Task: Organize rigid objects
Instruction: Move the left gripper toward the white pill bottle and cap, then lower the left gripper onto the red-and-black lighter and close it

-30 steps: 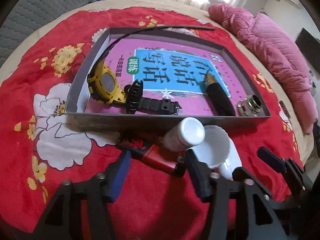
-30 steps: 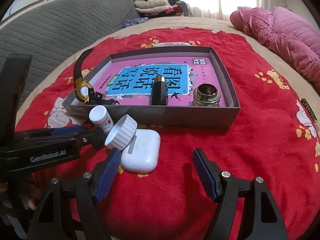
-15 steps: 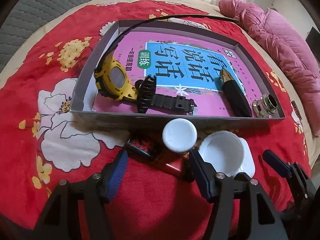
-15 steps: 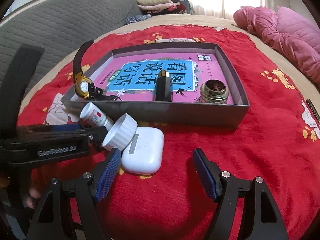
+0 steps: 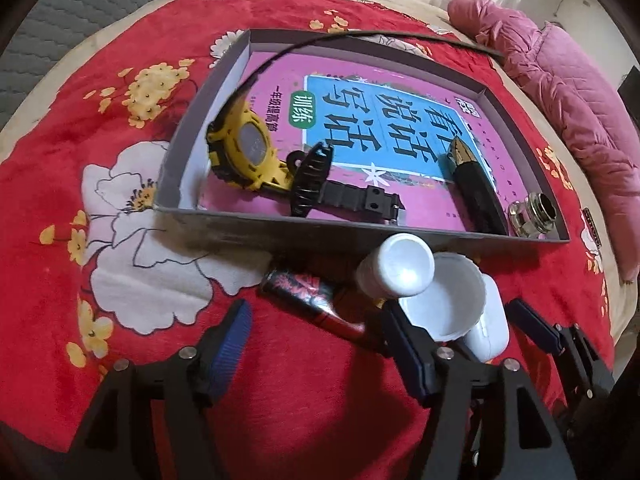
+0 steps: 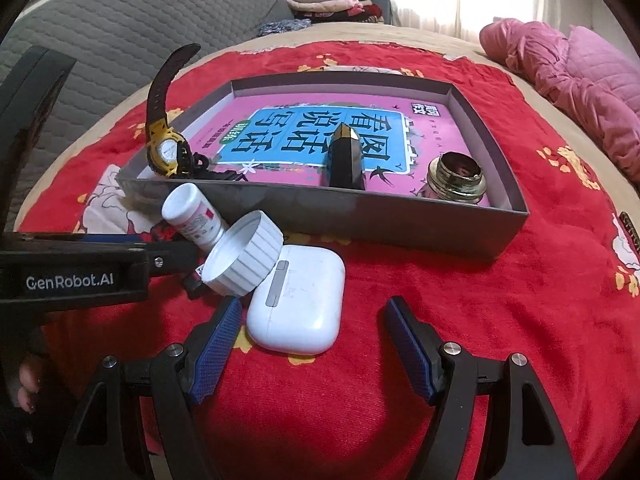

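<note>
Earbud case (image 6: 296, 304): on bed, outside the grey box's (image 6: 400, 216) near wall; my right tool (image 6: 314, 344) gapes around it; left tool (image 5: 316, 344) opening over a red tube (image 5: 308, 296).

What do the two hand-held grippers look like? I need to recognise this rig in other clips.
Both are matte black frames with triangular cut-outs and silver pivot screws. The left hand-held gripper and right hand-held gripper carry blue textured pads on their fingers. White "GenRobot.AI" lettering marks the left one's side.
</note>
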Demonstrator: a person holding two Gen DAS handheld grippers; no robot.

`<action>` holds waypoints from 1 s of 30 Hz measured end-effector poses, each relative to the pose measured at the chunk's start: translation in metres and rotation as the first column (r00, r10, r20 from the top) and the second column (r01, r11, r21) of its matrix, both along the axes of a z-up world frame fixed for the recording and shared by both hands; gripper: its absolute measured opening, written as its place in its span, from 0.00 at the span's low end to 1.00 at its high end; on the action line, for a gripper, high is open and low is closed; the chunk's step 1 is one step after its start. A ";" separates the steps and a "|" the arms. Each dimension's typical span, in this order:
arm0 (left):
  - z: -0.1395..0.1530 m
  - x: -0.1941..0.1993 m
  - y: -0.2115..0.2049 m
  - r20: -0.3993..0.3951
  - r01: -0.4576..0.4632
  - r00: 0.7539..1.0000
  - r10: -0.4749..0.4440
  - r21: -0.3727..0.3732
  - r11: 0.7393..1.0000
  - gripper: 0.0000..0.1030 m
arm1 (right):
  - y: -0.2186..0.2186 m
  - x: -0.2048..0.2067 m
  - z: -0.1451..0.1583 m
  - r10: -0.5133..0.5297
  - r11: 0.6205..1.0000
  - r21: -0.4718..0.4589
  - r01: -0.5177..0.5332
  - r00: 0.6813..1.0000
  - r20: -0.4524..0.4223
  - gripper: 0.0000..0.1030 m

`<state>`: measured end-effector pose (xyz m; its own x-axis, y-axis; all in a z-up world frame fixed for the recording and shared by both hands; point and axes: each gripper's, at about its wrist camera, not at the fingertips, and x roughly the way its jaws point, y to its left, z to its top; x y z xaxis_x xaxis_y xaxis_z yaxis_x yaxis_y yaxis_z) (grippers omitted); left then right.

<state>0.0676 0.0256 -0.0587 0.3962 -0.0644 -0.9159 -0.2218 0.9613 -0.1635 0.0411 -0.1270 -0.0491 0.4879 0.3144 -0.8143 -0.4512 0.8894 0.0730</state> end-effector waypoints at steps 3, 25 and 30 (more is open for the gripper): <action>-0.002 0.006 -0.007 -0.024 -0.011 1.000 0.011 0.011 1.000 0.73 | -0.001 0.000 0.000 -0.002 1.000 0.004 0.002 1.000 -0.003 0.73; -0.004 0.006 -0.010 -0.083 0.005 0.997 0.001 0.074 0.997 0.67 | -0.006 0.003 0.002 -0.011 1.000 0.024 0.011 1.000 -0.015 0.73; 0.001 -0.013 0.007 -0.087 -0.004 0.996 0.009 0.050 0.999 0.67 | -0.004 0.003 0.000 -0.011 1.000 0.012 0.012 1.000 -0.017 0.73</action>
<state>0.0543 0.0322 -0.0581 0.3149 -0.0157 -0.9490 -0.2395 0.9662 -0.0955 0.0437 -0.1312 -0.0487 0.4778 0.3186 -0.8186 -0.4396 0.8936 0.0912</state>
